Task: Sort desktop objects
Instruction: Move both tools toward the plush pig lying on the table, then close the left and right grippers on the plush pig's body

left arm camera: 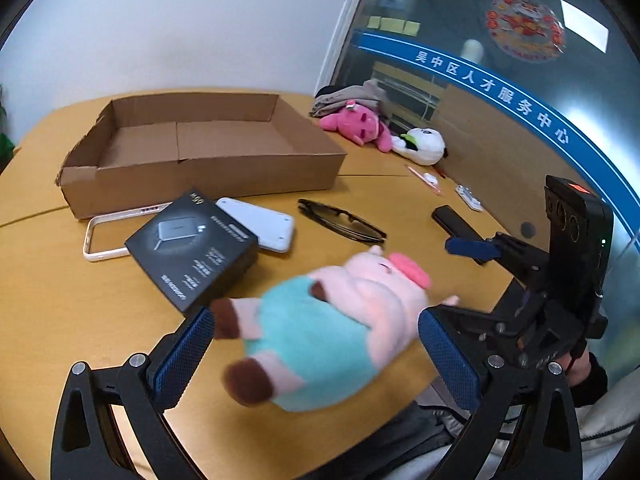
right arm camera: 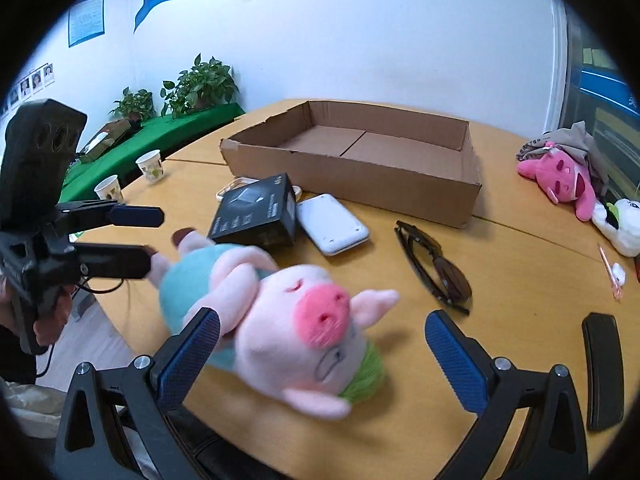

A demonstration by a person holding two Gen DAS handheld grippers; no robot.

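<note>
Pink pig plush (right arm camera: 280, 312) on wooden table (right arm camera: 520, 300), lying between spread fingers of right gripper (right arm camera: 320, 356). Left gripper (left arm camera: 316, 356) likewise spread wide around its teal body, touching neither pad.

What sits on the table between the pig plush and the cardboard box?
In the right wrist view, a black product box and a white device lie between the pig plush and the cardboard box.

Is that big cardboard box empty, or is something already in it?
Empty. In both wrist views the cardboard box shows only its bare brown floor; the pig plush and the black box lie outside it on the table.
</note>
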